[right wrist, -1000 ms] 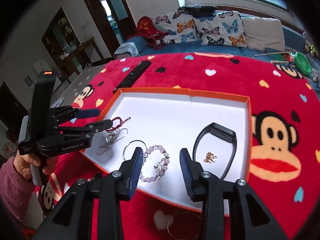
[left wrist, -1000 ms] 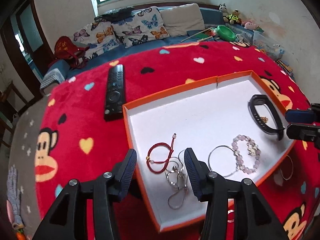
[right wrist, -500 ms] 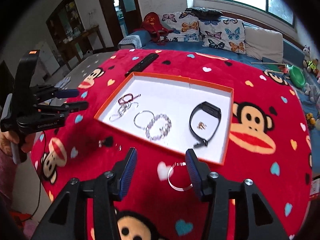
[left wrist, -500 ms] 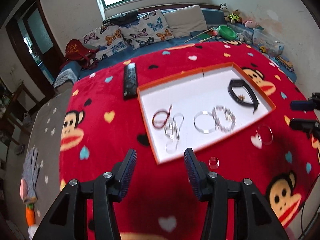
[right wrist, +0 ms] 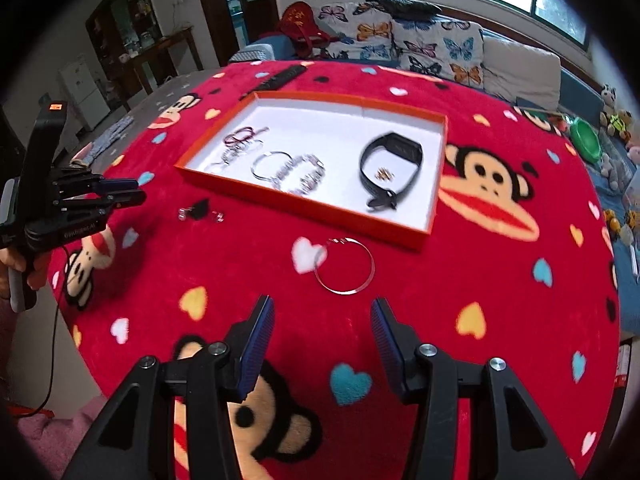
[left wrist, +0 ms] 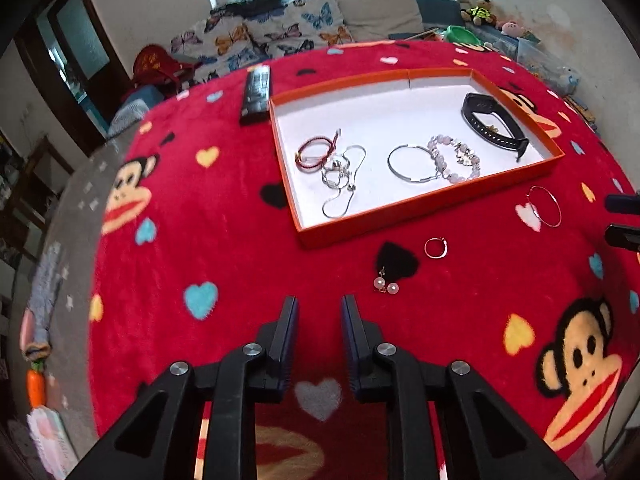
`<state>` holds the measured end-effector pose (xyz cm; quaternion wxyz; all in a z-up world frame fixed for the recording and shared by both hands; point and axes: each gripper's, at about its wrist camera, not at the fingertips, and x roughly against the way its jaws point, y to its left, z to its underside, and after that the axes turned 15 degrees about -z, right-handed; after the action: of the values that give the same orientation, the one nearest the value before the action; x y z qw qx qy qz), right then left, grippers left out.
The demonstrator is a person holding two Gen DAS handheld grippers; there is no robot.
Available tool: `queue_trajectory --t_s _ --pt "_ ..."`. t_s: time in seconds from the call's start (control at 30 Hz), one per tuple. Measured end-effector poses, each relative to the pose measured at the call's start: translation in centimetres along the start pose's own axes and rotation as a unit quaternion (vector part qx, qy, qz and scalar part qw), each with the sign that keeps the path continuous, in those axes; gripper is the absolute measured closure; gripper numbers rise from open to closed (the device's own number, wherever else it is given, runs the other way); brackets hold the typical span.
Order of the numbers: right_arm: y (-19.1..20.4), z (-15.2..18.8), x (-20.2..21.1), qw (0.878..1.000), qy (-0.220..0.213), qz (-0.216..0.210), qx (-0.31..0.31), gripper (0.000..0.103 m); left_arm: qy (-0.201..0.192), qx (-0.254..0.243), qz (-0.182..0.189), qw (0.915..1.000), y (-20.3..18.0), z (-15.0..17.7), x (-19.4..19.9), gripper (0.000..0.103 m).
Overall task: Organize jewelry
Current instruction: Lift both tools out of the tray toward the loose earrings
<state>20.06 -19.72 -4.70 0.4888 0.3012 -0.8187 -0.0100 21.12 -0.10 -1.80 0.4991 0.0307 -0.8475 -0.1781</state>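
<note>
Jewelry: two bangles, one ring (left wrist: pixel 435 247), one earring pair (left wrist: pixel 386 286). Loose bangle (right wrist: pixel 345 265) just ahead of my right claw (right wrist: pixel 322 322), jaws apart, empty; left claw (left wrist: pixel 316 320) closing, empty.

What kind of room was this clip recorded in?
Most likely a home living room. A sofa with butterfly-print cushions sits under a window, stuffed toys are piled at one end, and a TV remote lies on the blanket-covered table.

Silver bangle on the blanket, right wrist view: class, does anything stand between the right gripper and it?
Nothing visible does. The silver bangle lies alone on the red blanket, outside the orange tray. Only bare blanket separates it from the right gripper, whose jaws stand apart and empty.
</note>
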Motion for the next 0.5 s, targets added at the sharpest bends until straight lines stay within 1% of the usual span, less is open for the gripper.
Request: queue_trajectory --t_s 0.1,0.2,0.33,0.43,0.5 --pt "-0.7 0.3 -0.3 1.0 -0.003 -0.008 -0.013 0.048 0.009 0.013 0.017 0.9997 -0.2 -0.4 -1.1 0.08" --pt "-1.1 0.4 -0.6 1.0 -0.011 -0.006 -0.016 0.048 0.016 0.043 0.038 0.9982 -0.2 -0.8 -1.8 0.079" --pt "-1.6 0.5 -0.9 1.0 -0.021 -0.015 -0.017 0.048 0.015 0.065 0.037 0.9971 -1.1 -0.9 -2.3 0.079" --pt "-1.7 0.6 -1.2 0.999 -0.024 -0.018 -0.013 0.048 0.026 0.083 0.054 0.9948 -2.1 -0.7 -2.8 0.079" --pt "-1.7 0.6 -1.5 0.999 -0.024 -0.018 -0.011 0.048 0.026 0.091 0.053 0.9941 -2.7 -0.5 -3.0 0.079"
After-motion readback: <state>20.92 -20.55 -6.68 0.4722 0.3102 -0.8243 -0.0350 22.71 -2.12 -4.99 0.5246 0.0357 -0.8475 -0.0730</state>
